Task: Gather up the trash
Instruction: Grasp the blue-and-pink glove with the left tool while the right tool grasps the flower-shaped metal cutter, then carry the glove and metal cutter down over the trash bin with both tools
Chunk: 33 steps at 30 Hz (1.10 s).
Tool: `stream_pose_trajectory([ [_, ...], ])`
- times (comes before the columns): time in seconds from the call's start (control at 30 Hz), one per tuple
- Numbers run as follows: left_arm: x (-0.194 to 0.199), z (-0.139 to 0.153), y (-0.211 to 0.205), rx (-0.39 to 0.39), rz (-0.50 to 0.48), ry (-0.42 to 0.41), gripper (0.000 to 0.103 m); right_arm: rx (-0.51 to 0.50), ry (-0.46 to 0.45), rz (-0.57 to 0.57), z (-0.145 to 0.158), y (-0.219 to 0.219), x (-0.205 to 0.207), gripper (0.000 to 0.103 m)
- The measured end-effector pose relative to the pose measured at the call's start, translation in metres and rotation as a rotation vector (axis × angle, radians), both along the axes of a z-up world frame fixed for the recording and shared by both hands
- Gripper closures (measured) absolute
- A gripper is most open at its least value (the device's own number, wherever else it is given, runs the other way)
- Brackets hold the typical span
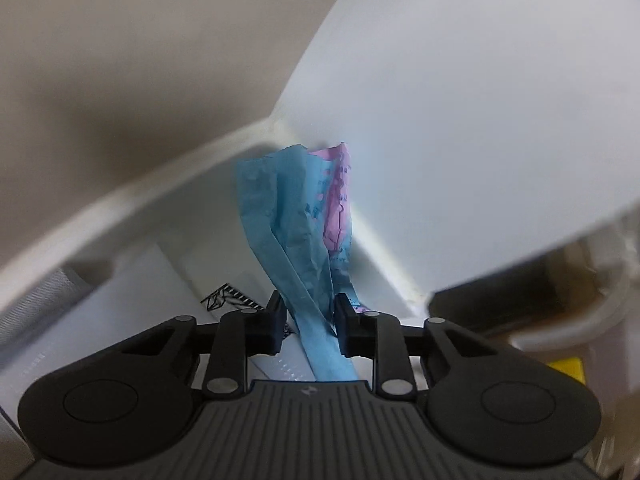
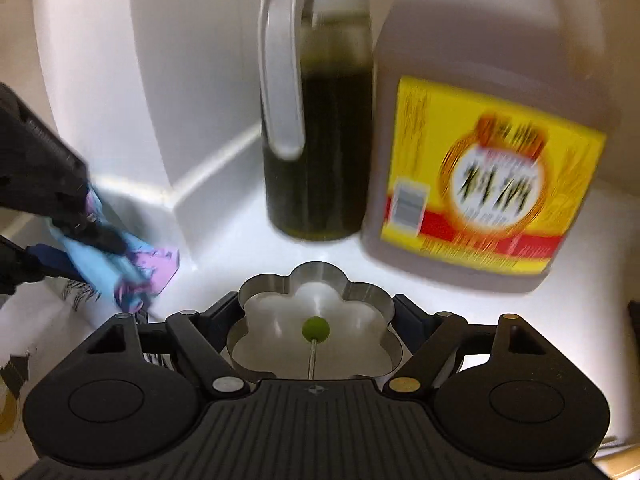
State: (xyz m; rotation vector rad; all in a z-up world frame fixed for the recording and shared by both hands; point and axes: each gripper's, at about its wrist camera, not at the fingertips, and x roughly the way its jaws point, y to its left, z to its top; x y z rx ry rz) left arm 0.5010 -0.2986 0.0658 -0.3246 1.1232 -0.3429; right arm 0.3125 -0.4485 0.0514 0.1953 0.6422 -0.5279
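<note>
- Left wrist view: left gripper (image 1: 308,320) had its jaws drawn in and clamped on a crumpled blue-and-pink wrapper (image 1: 296,224).
- The wrapper rose from between the pads toward 12 o'clock, its pink printed side at 1 o'clock, its top edge against the white panel (image 1: 460,140).
- A white rim (image 1: 132,196) swept from 9 o'clock up to the wrapper's top; white sheets with a black printed mark (image 1: 224,300) lay beneath at 10 o'clock of the jaws.
- A translucent container (image 1: 592,320) sat at 3 o'clock, blurred.
- Right wrist view: right gripper (image 2: 314,332) had its jaws wide, one on each side of a flower-shaped metal ring mould (image 2: 280,284); whether the pads pressed on it could not be told.
- A green knob (image 2: 316,328) on a thin rod sat inside the mould.
- On the white surface (image 2: 580,312): a handled jug of dark green liquid (image 2: 320,140) at 12 o'clock, a large bottle with a yellow-red label (image 2: 492,160) at 1 o'clock, just beside each other.
- At 9 o'clock the left gripper (image 2: 100,236) held the wrapper (image 2: 136,268).
</note>
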Motion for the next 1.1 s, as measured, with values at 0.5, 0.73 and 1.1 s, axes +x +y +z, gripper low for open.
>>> stream_pose_trajectory([
  [0.5,-0.109,0.06,0.083,-0.134,-0.188,-0.259,0.075,-0.003,-0.275,0.017,0.067,0.047,-0.081,0.021],
  [0.73,-0.183,0.079,0.131,-0.136,-0.205,-0.361,0.075,-0.063,-0.39,0.122,0.103,0.104,-0.136,0.021],
  [1.1,-0.318,0.116,0.229,-0.059,-0.115,-0.516,0.075,-0.095,-0.505,0.328,0.145,0.174,-0.247,0.021],
])
